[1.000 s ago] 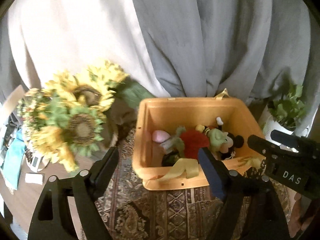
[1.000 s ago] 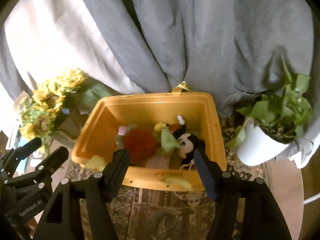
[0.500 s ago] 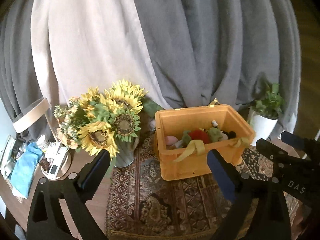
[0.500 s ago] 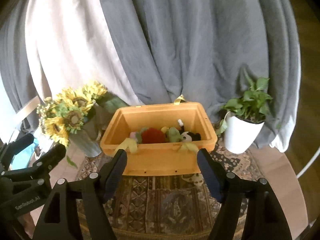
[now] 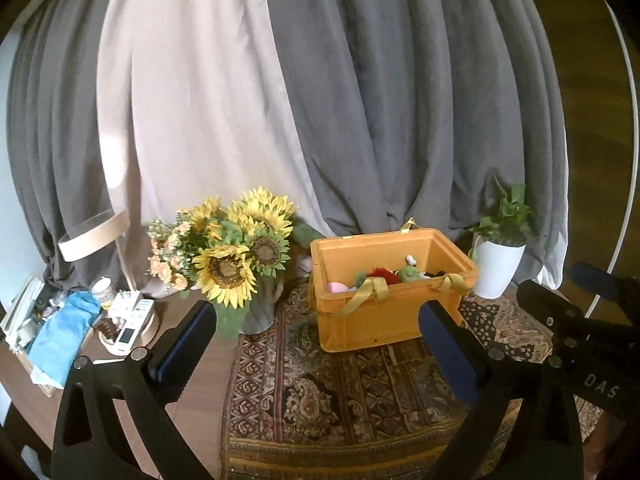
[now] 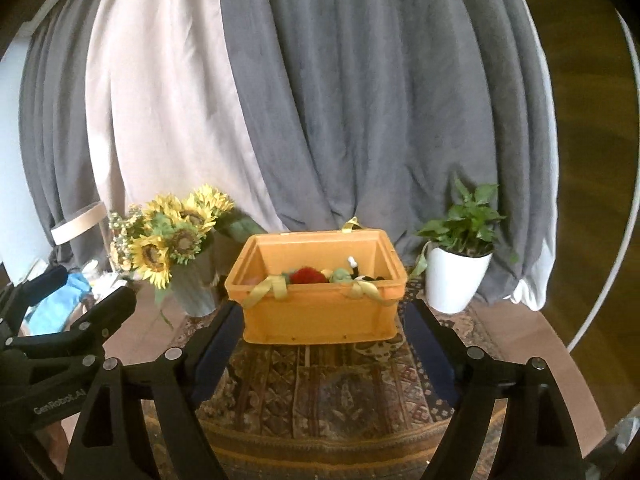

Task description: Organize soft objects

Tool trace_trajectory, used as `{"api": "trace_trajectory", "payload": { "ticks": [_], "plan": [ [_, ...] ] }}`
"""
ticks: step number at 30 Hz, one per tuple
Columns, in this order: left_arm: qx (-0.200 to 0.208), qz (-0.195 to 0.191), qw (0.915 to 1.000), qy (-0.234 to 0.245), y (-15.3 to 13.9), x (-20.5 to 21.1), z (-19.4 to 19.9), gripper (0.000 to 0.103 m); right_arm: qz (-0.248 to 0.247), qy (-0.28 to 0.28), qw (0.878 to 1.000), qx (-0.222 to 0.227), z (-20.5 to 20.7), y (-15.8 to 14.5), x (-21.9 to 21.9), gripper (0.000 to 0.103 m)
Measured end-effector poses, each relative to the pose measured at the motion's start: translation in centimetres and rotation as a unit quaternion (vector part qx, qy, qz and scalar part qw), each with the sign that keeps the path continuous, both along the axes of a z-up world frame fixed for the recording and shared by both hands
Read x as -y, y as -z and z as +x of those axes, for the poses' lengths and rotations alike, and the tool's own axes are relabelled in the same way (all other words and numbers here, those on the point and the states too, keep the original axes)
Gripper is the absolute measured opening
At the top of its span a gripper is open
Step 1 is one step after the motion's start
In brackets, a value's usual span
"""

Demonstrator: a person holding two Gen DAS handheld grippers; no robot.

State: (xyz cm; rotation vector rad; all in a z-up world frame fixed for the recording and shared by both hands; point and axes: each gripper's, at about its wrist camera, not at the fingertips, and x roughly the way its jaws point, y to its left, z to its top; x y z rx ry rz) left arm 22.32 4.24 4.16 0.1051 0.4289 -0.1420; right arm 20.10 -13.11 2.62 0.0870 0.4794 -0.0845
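Observation:
An orange plastic bin (image 5: 384, 312) (image 6: 320, 320) stands on a patterned rug (image 5: 340, 392) (image 6: 328, 392). Several soft toys lie inside it, among them a red plush (image 5: 382, 274) (image 6: 308, 276), a green plush (image 5: 410, 274) (image 6: 342, 275) and a pink one (image 5: 338, 287). Yellow-green ribbon handles (image 5: 366, 292) (image 6: 268, 288) hang over its front rim. My left gripper (image 5: 316, 340) is open and empty, back from the bin. My right gripper (image 6: 322, 332) is open and empty, also back from the bin.
A vase of sunflowers (image 5: 236, 256) (image 6: 172, 240) stands left of the bin. A white potted plant (image 5: 500, 256) (image 6: 460, 264) stands to its right. Clutter with a blue cloth (image 5: 60, 336) lies far left. Grey and cream curtains (image 6: 320, 100) hang behind.
Both grippers have pulled back and away from the bin, which now looks smaller and farther. Both stayed open and empty. The toys stay in the bin.

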Motion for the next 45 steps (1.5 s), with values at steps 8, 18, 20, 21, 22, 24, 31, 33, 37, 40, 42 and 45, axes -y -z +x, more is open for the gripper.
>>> {"api": "trace_trajectory", "payload": {
  "ticks": [8, 18, 20, 21, 22, 24, 31, 33, 37, 40, 42, 45],
  "plan": [
    [0.021, -0.005, 0.9997, -0.008, -0.6, 0.9, -6.1, 0.103, -0.007, -0.007, 1.000, 0.011, -5.8, -0.8, 1.1, 0.083],
    [0.033, -0.006, 0.9994, -0.003, -1.2, 2.2, -13.2, 0.103, -0.013, -0.006, 0.999, 0.031, -12.9, -1.6, 2.1, 0.083],
    [0.037, -0.007, 0.9993, -0.001, -1.2, 2.4, -14.5, 0.103, -0.015, -0.004, 0.999, 0.033, -14.2, -1.8, 2.2, 0.083],
    [0.038, -0.007, 0.9992, 0.001, -1.3, 2.5, -15.1, 0.103, -0.014, -0.004, 0.999, 0.035, -14.8, -1.9, 2.2, 0.083],
    [0.039, -0.008, 0.9992, 0.002, -1.3, 2.5, -15.6, 0.103, -0.013, -0.004, 0.999, 0.035, -15.4, -2.0, 2.3, 0.083],
    [0.041, -0.009, 0.9991, 0.005, -1.3, 2.5, -16.7, 0.103, -0.012, -0.005, 0.999, 0.037, -16.5, -2.1, 2.2, 0.083],
    [0.050, -0.007, 0.9987, 0.005, -1.4, 2.3, -20.0, 0.103, -0.012, 0.000, 0.999, 0.043, -19.6, -2.2, 1.7, 0.083],
    [0.050, -0.008, 0.9987, 0.008, -1.4, 2.2, -20.7, 0.103, -0.011, 0.001, 0.999, 0.043, -20.4, -2.1, 1.5, 0.083],
    [0.052, -0.007, 0.9985, 0.012, -1.3, 2.1, -22.0, 0.103, -0.009, 0.005, 0.999, 0.043, -21.7, -1.9, 1.4, 0.083],
    [0.055, -0.006, 0.9984, 0.015, -1.4, 2.2, -22.7, 0.103, -0.010, 0.009, 0.999, 0.042, -22.5, -1.9, 1.4, 0.083],
    [0.055, -0.006, 0.9983, 0.018, -1.4, 2.3, -23.1, 0.103, -0.009, 0.010, 0.999, 0.042, -22.9, -1.9, 1.3, 0.083],
    [0.054, -0.009, 0.9982, 0.024, -1.6, 2.4, -23.4, 0.103, -0.006, 0.012, 0.999, 0.043, -23.6, -1.9, 1.4, 0.083]
  ]
}}
